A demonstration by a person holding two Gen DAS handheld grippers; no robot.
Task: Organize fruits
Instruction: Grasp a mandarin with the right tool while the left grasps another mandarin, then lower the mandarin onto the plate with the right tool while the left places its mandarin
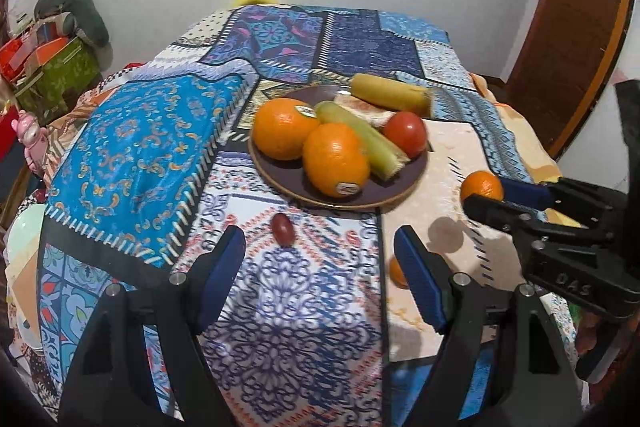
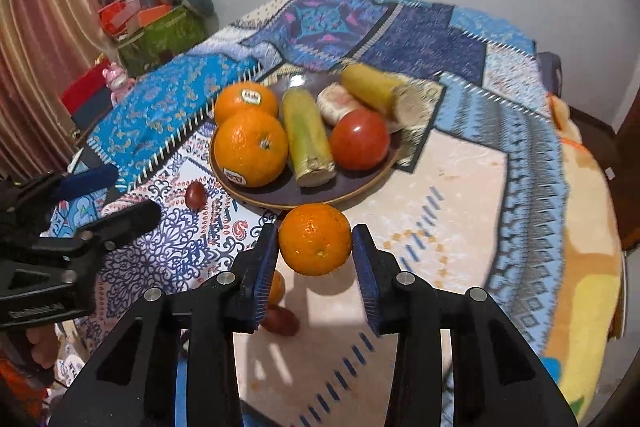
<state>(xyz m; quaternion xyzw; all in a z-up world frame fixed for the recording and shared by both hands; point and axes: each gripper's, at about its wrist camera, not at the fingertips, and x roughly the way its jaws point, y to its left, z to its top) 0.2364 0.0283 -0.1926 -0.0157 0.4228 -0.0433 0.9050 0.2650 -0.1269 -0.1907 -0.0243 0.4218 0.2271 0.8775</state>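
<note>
Right wrist: we've got right gripper (image 2: 315,247) clamped on small orange (image 2: 315,239), left gripper (image 1: 320,267) open/empty; orange could roll off crowded plate (image 2: 256,201).

You get bright, even room light in both views. It comes from above: the held orange (image 2: 315,239) drops a soft shadow on the cloth (image 2: 460,163) just below it. The plate (image 2: 298,79) shows a small glare spot. The fisheye bends the wall and darkens the corners. The outer parts are a little blurred, and the near fingers (image 1: 420,277) look soft.
</note>
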